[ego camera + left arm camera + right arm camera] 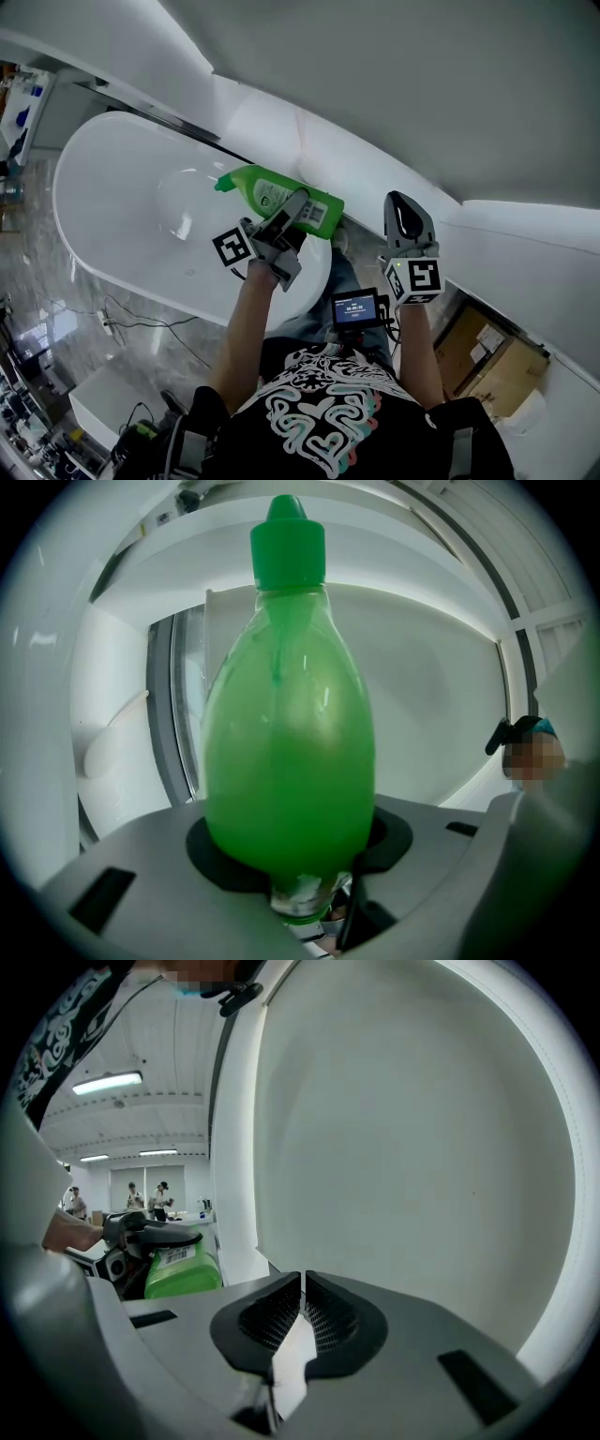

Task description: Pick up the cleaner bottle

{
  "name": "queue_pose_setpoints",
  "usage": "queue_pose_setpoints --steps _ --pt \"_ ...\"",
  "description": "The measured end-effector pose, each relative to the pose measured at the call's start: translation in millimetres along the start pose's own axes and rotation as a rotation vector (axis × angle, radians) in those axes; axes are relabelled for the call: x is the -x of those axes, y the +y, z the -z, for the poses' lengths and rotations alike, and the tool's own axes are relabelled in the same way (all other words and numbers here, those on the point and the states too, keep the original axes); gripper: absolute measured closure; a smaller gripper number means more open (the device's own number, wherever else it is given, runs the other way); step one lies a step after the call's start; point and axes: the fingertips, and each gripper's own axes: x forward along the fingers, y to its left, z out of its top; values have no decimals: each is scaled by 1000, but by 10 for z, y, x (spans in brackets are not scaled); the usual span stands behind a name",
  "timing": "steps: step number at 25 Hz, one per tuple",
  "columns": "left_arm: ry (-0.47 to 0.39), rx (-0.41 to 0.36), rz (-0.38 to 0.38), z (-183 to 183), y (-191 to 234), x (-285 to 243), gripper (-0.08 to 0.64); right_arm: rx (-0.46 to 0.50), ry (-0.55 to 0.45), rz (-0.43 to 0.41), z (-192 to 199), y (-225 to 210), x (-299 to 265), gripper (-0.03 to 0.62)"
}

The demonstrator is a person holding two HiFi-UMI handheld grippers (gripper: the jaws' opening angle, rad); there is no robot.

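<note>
Our left gripper [298, 208] clamps the green plastic cleaner bottle [281, 197] near its base, cap pointing away, over the white oval bathtub [112, 216]. Our right gripper [405, 220] hangs nearby, jaws pressed together.

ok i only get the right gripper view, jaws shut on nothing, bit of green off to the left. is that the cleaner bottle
observer: yes, the left hand-held gripper is shut on the green cleaner bottle, near its base end.
operator: which way is the cap facing
observer: the head view shows the cap pointing away from the person, out over the white bathtub.
operator: and my gripper
observer: the right hand-held gripper sits to the bottle's right, apart from it.
</note>
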Motion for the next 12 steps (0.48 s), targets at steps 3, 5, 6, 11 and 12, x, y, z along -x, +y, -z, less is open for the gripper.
queue_pose_setpoints --steps 3,5,6,11,12 --pt "8 -12 -18 14 -31 40 359 -9 -11 4 -51 17 49 558" --pt "17 -23 -20 1 -68 11 359 -20 -30 14 -109 -10 56 560" --pt "18 -21 -16 3 -99 -10 359 -24 -36 19 -136 -26 64 561" --pt "21 -23 -3 9 -268 21 359 -29 -62 24 -265 12 138 561" --pt "24 -26 1 13 -299 17 359 -29 -68 26 -289 16 154 561"
